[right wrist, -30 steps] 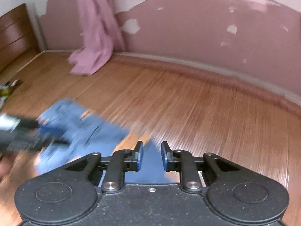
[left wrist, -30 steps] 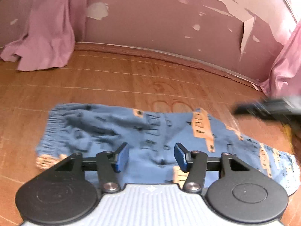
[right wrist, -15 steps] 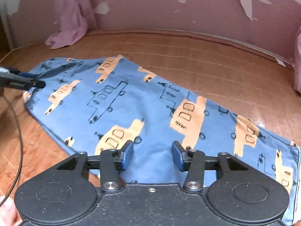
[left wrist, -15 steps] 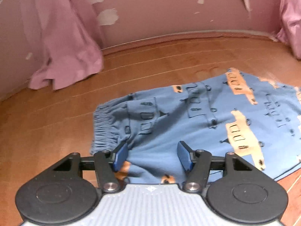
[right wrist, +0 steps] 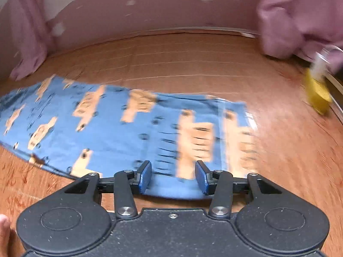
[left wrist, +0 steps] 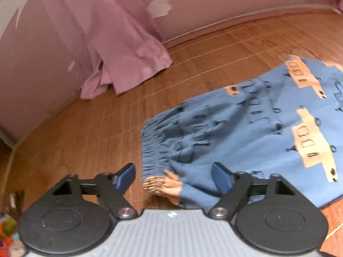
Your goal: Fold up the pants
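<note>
The left gripper point(left wrist: 173, 177) is hanging low with its blue pads spread wide and gripping nothing. The near corner of the gathered waistband point(left wrist: 153, 147) is lying right in the gap between them, which looks to me like the reason it is being held there: lined up to take that corner. Out past its fingers and off to its right, the pants point(left wrist: 246, 132) are spreading flat over the wooden floor point(left wrist: 90, 141), blue cloth with tan vehicle prints. They seem already doubled leg over leg, though I cannot be sure of that. Further ahead and to its left a pink curtain point(left wrist: 120, 49) is pooling on the boards at the foot of the peeling wall point(left wrist: 214, 2).

The right gripper point(right wrist: 173, 176) is also standing open, rather less wide, clutching nothing. It is hovering over the near edge of the pants' other end, and the leg hem point(right wrist: 246, 132) is lying just ahead and slightly to its right. From there the cloth is running away to its left. Holding one tool at each end makes sense for bringing hem and waistband together. Well off to its right something yellow point(right wrist: 317, 94) is sitting near the skirting, too blurred to name. A fingertip point(right wrist: 3, 224) is showing at the near left corner.
</note>
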Demonstrator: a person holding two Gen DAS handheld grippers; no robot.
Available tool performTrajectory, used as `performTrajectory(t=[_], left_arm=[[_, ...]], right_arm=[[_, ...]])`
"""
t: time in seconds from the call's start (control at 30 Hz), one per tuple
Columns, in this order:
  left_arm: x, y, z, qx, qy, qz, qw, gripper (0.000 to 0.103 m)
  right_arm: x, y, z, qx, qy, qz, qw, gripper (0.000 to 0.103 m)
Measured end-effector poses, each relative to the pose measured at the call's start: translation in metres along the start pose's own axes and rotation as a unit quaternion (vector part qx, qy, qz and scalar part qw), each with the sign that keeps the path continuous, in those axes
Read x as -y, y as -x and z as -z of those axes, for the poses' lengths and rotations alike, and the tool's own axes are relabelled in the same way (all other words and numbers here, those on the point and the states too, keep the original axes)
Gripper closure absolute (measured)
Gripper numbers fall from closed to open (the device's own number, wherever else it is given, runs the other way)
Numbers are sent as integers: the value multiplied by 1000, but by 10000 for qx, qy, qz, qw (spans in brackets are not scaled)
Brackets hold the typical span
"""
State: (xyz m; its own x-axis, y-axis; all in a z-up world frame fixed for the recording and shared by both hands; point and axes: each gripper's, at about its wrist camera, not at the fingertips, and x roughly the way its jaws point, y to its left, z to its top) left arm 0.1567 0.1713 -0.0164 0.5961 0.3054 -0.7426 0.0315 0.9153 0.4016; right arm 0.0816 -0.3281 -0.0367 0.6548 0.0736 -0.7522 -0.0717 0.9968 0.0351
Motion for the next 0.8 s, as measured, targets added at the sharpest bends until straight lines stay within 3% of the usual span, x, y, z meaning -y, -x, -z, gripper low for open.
performTrajectory(t=[0.1, 0.2, 0.3, 0.37, 0.47, 0.67, 0.73, 0.8], left_arm=[[24, 25, -13, 354, 3, 162, 9992, 24], [59, 58, -38, 880, -1, 731, 9934, 20], [108, 83, -70, 1269, -300, 1486, 9803, 20], [149, 96, -96, 1432, -673, 2096, 9649, 20], [214, 110, -129, 1536, -1356, 2689, 9411, 20], [326, 126, -164, 1686, -2634, 3359, 8885, 20], [353, 125, -170, 1658, -2797, 3653, 8723, 20], [377, 121, -175, 1501, -2833, 3910, 8628, 20]], right_arm=[[19, 21, 3, 256, -293, 22, 9992, 42], [37, 36, 5, 394, -352, 352, 9980, 39], [54, 32, 9, 416, -696, 459, 9956, 39], [66, 28, 13, 475, -1000, 475, 9927, 39], [77, 22, 19, 505, -1273, 523, 9892, 44], [80, 16, 22, 381, -1501, 169, 9878, 49], [78, 14, 21, 337, -1393, 152, 9896, 49], [78, 12, 22, 286, -1381, 133, 9899, 48]])
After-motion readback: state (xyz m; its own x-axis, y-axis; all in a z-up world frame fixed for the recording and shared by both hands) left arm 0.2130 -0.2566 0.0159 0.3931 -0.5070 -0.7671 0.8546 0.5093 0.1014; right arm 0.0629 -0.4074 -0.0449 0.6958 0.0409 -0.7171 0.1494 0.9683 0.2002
